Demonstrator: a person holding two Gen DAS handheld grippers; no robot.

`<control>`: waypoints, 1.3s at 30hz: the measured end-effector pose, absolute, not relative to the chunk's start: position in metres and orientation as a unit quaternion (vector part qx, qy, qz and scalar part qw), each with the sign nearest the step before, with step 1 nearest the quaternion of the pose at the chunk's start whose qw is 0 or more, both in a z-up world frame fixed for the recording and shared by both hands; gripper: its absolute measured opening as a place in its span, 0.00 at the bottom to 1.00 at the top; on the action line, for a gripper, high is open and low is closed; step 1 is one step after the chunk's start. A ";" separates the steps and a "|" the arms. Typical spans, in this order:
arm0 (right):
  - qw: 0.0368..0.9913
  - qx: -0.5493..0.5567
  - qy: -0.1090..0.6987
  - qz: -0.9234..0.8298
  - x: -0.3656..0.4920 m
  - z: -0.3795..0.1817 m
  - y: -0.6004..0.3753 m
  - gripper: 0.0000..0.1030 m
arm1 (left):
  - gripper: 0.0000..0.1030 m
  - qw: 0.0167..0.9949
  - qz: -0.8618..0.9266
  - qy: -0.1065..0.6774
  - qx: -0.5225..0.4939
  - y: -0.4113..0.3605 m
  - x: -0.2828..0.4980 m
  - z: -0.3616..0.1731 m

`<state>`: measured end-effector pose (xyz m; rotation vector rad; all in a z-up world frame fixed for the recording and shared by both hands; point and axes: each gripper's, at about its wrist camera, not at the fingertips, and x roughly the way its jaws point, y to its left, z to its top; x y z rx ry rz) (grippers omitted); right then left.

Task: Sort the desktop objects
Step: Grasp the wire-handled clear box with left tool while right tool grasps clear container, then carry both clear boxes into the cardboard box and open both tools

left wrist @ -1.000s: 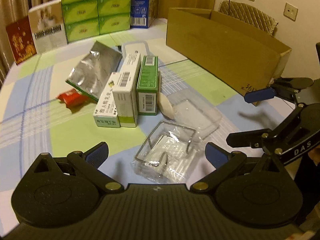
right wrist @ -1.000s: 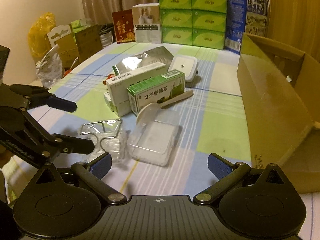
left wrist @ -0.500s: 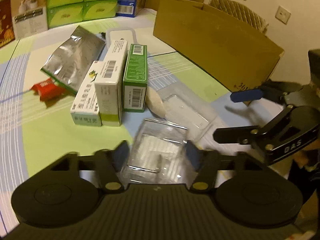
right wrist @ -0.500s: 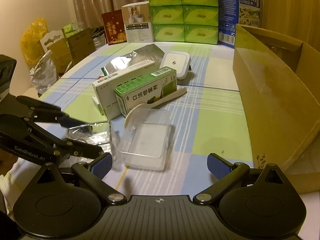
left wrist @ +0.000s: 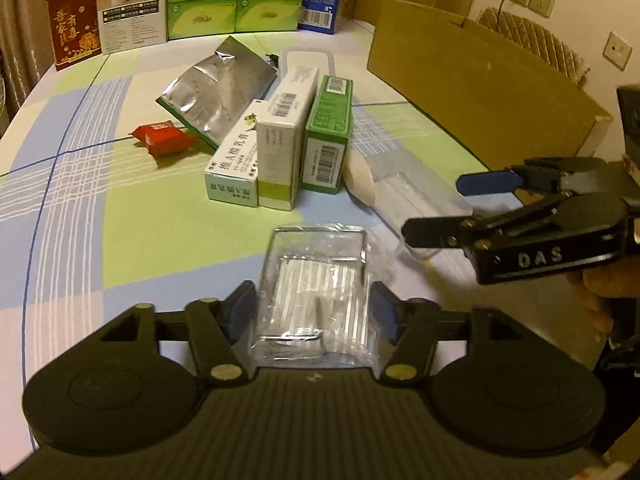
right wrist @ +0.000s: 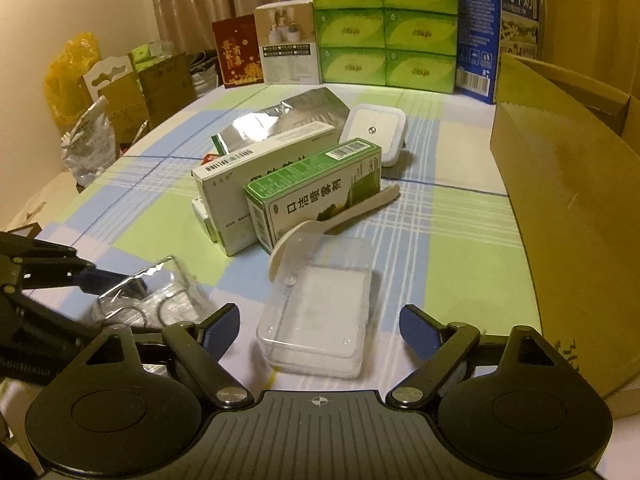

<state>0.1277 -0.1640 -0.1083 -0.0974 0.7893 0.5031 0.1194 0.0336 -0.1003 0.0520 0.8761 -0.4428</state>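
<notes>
My left gripper is shut on a clear plastic packet with white sticks inside, near the table's front edge. In the right wrist view the same packet looks tilted and blurred at the lower left. My right gripper is open, its blue pads either side of the near end of a clear lidded container lying flat on the cloth. In the left wrist view the right gripper enters from the right, just above that container.
Three medicine boxes lie side by side mid-table, with a white spoon against the green one. Behind are a silver pouch, a red packet and a white square device. An open cardboard box stands at the right.
My left gripper has shut on the clear packet, which now sits deeper between its fingers. My right gripper moved in closer over the clear container and stays open.
</notes>
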 end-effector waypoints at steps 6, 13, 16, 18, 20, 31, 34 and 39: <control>0.889 -0.043 0.387 0.242 0.131 -0.112 -0.162 0.79 | 0.57 0.885 -0.205 0.419 0.011 0.033 0.122 -0.103; 0.886 -0.066 0.389 0.242 0.132 -0.116 -0.156 0.53 | 0.48 0.884 -0.203 0.421 -0.001 0.034 0.124 -0.104; 0.887 -0.070 0.387 0.241 0.132 -0.117 -0.156 0.54 | 0.48 0.885 -0.201 0.419 -0.004 0.033 0.125 -0.104; 0.888 -0.072 0.386 0.239 0.132 -0.118 -0.156 0.54 | 0.48 0.887 -0.198 0.416 -0.001 0.031 0.125 -0.105; 0.889 -0.075 0.385 0.238 0.131 -0.118 -0.155 0.54 | 0.48 0.889 -0.195 0.414 0.002 0.029 0.125 -0.105; 0.900 -0.088 0.366 0.221 0.122 -0.109 -0.158 0.51 | 0.45 0.893 -0.177 0.414 0.009 0.023 0.125 -0.102; 0.903 -0.081 0.364 0.213 0.119 -0.105 -0.164 0.51 | 0.45 0.895 -0.174 0.410 0.030 0.017 0.121 -0.100; 0.904 -0.074 0.365 0.212 0.111 -0.095 -0.172 0.51 | 0.45 0.900 -0.170 0.401 0.025 0.011 0.112 -0.091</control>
